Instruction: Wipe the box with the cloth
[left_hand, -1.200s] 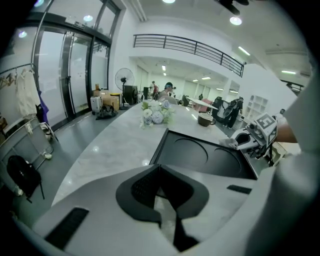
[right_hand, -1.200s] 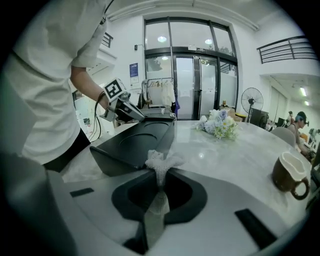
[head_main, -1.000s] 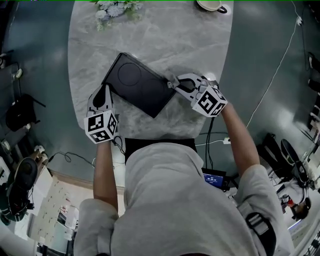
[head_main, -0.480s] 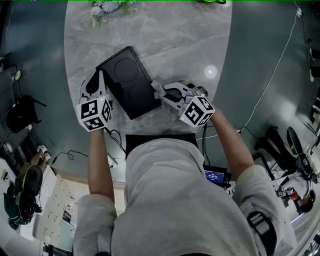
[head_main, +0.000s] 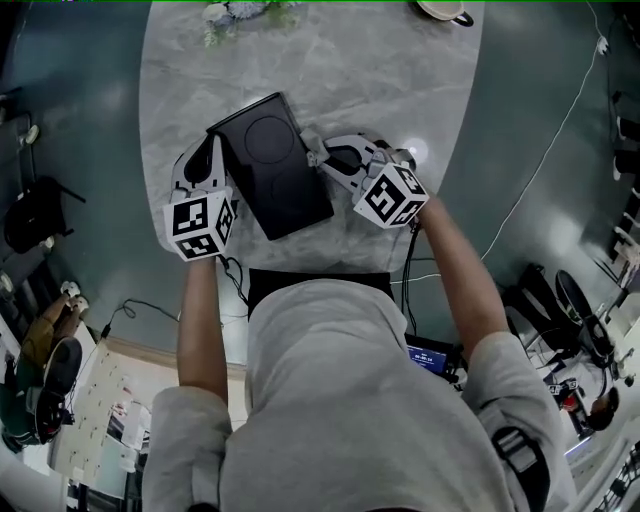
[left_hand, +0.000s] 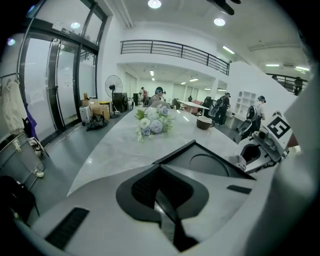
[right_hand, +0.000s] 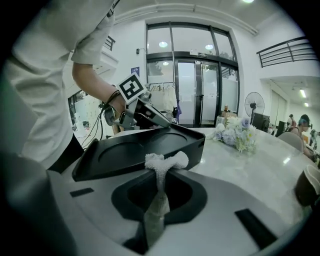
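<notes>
We look down on a pale grey marble oval tabletop. A flat black rectangular box with round recesses moulded into its top lies on it at a slant, close to the edge nearest the person. The box sits between the two grippers.

The left gripper is at the box's left side. In the left gripper view its jaws are pressed together, and a corner of the box is right at their tips. We cannot tell whether they nip the rim.

The right gripper is at the box's right side. In the right gripper view its jaws pinch a small white terry cloth. The cloth's bunched end sticks out past the jaw tips and touches the box's long side wall.

At the far end of the tabletop, well apart from the box, are a pale bouquet of flowers and a cup.
</notes>
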